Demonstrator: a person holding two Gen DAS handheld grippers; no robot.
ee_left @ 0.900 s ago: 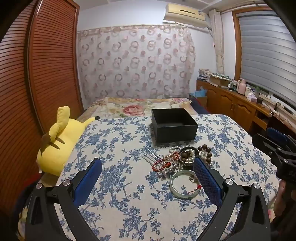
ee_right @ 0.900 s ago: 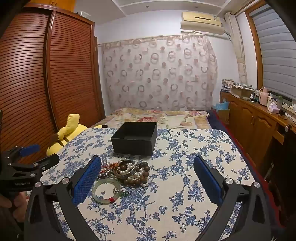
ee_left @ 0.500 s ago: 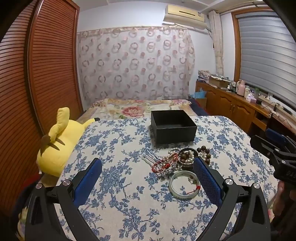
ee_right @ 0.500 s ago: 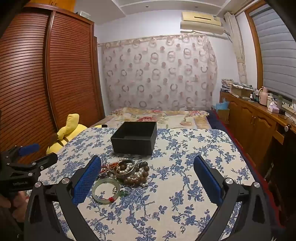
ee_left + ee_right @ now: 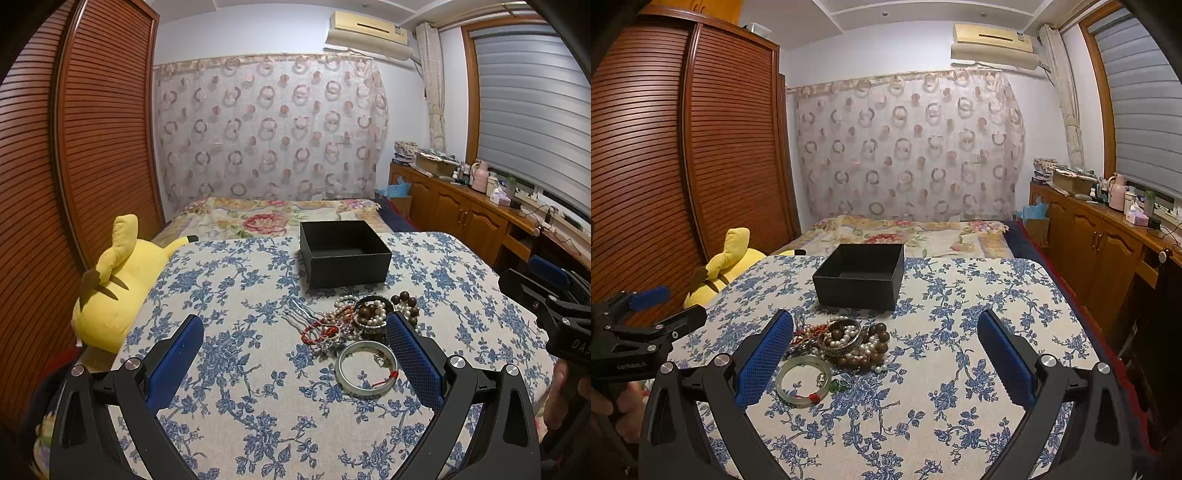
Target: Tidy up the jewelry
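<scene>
A heap of jewelry point(image 5: 354, 321) lies on the blue-flowered tablecloth: pearl strands, brown wooden beads, red cords, a metal hair comb. A pale green bangle point(image 5: 365, 363) lies at its near edge. An open, empty black box point(image 5: 343, 253) stands just behind the heap. My left gripper point(image 5: 295, 365) is open and empty, held above the near table, the heap by its right finger. My right gripper point(image 5: 886, 362) is open and empty; the heap point(image 5: 846, 339), the bangle point(image 5: 803, 380) and the box point(image 5: 860, 275) also show in its view, the heap by its left finger.
A yellow plush toy point(image 5: 114, 280) lies off the table's left edge. A bed point(image 5: 280, 218) stands behind the table, a wooden wardrobe point(image 5: 74, 147) on the left, a cluttered wooden sideboard point(image 5: 461, 203) on the right. The other gripper shows at each view's edge point(image 5: 554, 306) point(image 5: 635, 332).
Both grippers have drifted slightly; the heap sits a little further left in the left wrist view. Both stay open and the jewelry has not moved.
</scene>
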